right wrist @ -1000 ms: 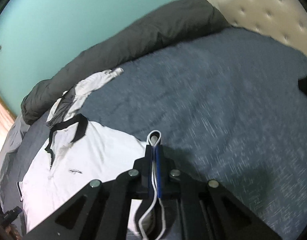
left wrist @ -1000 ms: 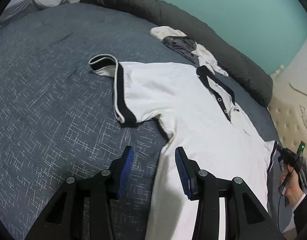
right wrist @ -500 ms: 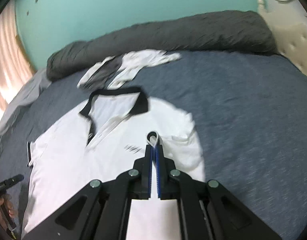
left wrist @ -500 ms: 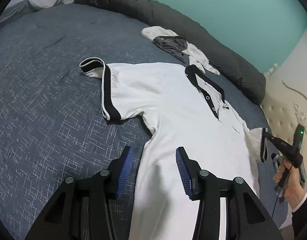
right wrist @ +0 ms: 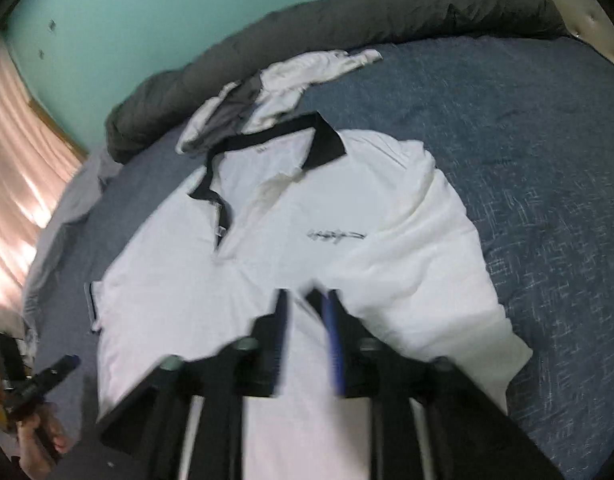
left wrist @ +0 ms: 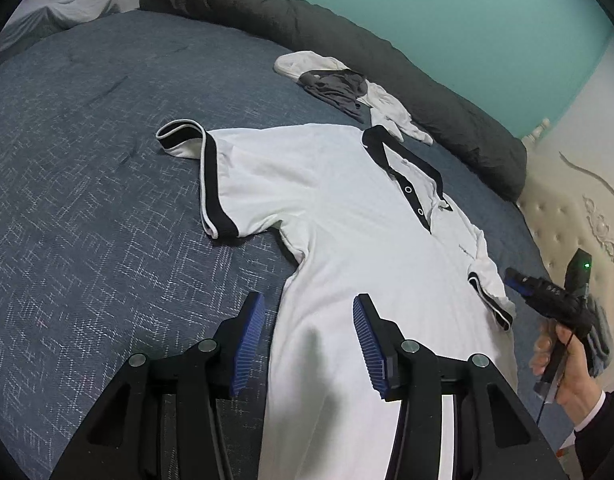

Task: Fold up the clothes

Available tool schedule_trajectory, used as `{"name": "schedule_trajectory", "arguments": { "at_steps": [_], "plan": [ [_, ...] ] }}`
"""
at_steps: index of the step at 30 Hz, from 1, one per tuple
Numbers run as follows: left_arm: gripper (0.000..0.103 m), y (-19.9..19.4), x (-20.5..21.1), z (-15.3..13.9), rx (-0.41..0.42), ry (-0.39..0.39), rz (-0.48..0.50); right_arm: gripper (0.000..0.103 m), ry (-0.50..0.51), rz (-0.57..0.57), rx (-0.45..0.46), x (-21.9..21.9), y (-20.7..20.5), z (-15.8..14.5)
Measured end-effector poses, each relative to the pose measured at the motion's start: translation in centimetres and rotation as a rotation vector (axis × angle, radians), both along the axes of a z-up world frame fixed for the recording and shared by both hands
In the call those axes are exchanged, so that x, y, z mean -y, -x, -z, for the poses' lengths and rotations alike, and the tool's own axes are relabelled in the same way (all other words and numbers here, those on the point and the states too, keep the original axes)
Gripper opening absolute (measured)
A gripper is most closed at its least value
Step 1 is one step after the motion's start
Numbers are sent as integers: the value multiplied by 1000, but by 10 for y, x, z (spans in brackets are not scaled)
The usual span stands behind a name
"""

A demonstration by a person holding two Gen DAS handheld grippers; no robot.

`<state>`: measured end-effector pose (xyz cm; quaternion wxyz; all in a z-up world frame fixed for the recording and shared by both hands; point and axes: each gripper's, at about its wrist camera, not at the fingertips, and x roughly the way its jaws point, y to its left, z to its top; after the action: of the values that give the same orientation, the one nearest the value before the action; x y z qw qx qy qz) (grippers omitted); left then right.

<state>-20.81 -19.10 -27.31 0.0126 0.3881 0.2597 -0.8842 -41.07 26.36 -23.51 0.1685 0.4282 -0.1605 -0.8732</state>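
ITEM: white knit polo shirt with black collar and cuffs [left wrist: 339, 216], spread face-up on blue bed [left wrist: 87, 200] | HANDLING: judged light, limp; sleeve cuff or hem advised | left hand-held gripper [left wrist: 309, 344] agape, empty | right hand-held gripper [right wrist: 307, 312] blurred, parted, nothing held.

White black-collared polo shirt [left wrist: 339, 216] flat on bed

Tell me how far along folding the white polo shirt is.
Early. Done: one sleeve is folded in over the polo shirt, near the right gripper, whose jaws stand apart. In hand: nothing; the left gripper hovers open above the side hem. Left: the other black-cuffed sleeve lies spread out, the body is unfolded, and the crumpled white and grey garments are untouched.
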Motion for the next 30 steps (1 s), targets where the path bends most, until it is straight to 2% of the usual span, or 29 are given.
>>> {"name": "schedule_trajectory", "arguments": {
  "at_steps": [1, 5, 14, 22, 30],
  "plan": [
    [50, 0, -1, -1, 0, -1, 1, 40, 25, 5, -11, -3, -3, -3],
    [50, -2, -6, -5, -3, -1, 12, 40, 85, 81, -46, -27, -20, -13],
    [50, -11, -29, -30, -23, -7, 72, 40, 138, 318, 14, -103, -79, -3],
    [50, -17, -65, -49, -27, -42, 152, 40, 194, 410, 18, -130, -145, -9],
    [53, -15, -100, -46, 17, -90, 195, 41, 248, 420, 3, -135, -174, -12]
  ]
}}
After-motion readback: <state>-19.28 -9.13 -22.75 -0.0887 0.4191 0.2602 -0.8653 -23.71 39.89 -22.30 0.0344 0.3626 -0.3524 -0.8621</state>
